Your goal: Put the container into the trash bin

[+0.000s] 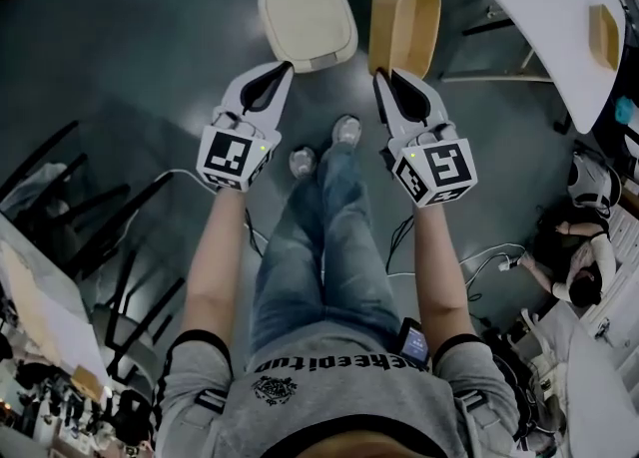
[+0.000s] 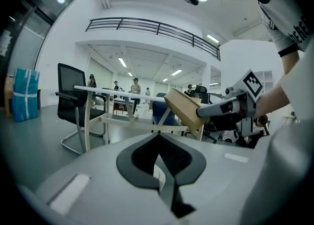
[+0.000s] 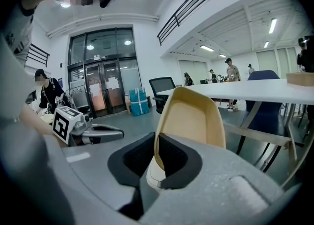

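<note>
Evidently mid-carry, container not yet in the bin.

From the head view, looking steeply down: shows the right gripper [image 1: 381, 75] closed on the near rim of a tan, rounded-rectangular container [image 1: 404, 27], held in the air on edge with its hollow side turned up and leftward. Shows the cream, square, lidded trash bin [image 1: 308, 17] standing on the grey floor [image 1: 150, 57] just beyond the person's shoes [image 1: 346, 130], immediately left of the container; touching it or only just beside it, cannot tell. Lid apparently down. Places the left gripper [image 1: 283, 69] with its tip at the bin's near edge, jaws together, nothing in them.

From the left gripper view: confirms the left gripper [image 2: 159, 139] brought fully together at the tip with nothing gripped. Catches the container [image 2: 182, 107] off to the right, tilted, pinched at one end by the right gripper [image 2: 201, 113].

From the right gripper view: shows the right gripper [image 3: 158, 143] clamped on the container's [image 3: 192, 118] thin wall, one pad inside the hollow and one outside, the hollow rising up and away. Puts the left gripper [image 3: 120, 133] at lower left, apart.

Judged for the coming move: bin directly left of the container; container's long axis running away from the person, in line with the right gripper. Left gripper nearer the bin, so probably the one for the lid, if shut, ahead of a short leftward swing and release.
</note>
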